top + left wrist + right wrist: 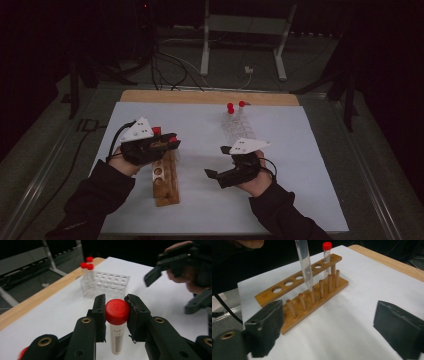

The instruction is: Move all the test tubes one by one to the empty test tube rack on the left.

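Standing on the white sheet (pixel 210 200) that covers the table, a wooden rack (pixel 312 293) lies near the left side, with a row of round holes in its top rail and a row of pegs along its base; one red-capped tube (pixel 327 257) stands in a hole at its far end. A clear plastic rack (pixel 110 283) sits farther off toward the right, with three red-capped tubes (pixel 87 271) in its far corner. The wooden table edge (pixel 200 96) shows beyond the sheet.

The left gripper (pixel 116 312) is clamped on the red cap of a labelled tube (pixel 117 336), its pads pressing the cap from both sides; the tube hangs upright, its pointed tip just above the wooden rack's pegs in the right gripper view, clear of the holes. The right gripper (pixel 327 322) has its jaws spread wide with nothing between them, over bare sheet just right of the wooden rack.

Counted: two racks, five red-capped tubes in all, two grippers
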The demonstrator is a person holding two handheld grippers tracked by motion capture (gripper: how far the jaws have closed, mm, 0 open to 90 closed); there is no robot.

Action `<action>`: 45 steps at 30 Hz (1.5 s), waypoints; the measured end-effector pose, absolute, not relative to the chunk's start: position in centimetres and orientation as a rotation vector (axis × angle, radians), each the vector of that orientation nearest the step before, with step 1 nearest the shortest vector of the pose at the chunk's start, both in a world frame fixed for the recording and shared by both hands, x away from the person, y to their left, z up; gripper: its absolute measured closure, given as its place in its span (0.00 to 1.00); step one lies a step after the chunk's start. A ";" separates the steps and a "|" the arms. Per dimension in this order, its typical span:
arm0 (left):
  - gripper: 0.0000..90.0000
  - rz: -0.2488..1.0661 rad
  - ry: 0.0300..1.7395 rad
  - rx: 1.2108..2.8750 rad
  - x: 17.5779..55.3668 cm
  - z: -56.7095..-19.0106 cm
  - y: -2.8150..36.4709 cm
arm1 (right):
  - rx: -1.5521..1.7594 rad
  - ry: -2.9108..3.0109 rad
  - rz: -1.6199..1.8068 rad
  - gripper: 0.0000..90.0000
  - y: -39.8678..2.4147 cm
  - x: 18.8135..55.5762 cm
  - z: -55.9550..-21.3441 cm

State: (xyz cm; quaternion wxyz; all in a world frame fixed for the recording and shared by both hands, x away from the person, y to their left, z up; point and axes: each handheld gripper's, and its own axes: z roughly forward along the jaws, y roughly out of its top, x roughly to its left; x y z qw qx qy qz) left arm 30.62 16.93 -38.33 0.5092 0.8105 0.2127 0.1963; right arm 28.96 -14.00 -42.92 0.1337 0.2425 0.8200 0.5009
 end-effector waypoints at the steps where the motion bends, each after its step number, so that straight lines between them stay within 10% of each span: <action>1: 0.79 0.479 0.521 1.947 30.7 -38.2 17.2 | 0.707 2.378 1.452 0.03 -14.1 29.0 -42.9; 45: 0.80 0.597 0.802 1.905 34.4 -43.3 21.5 | 0.672 2.382 1.512 0.00 -15.3 28.7 -43.6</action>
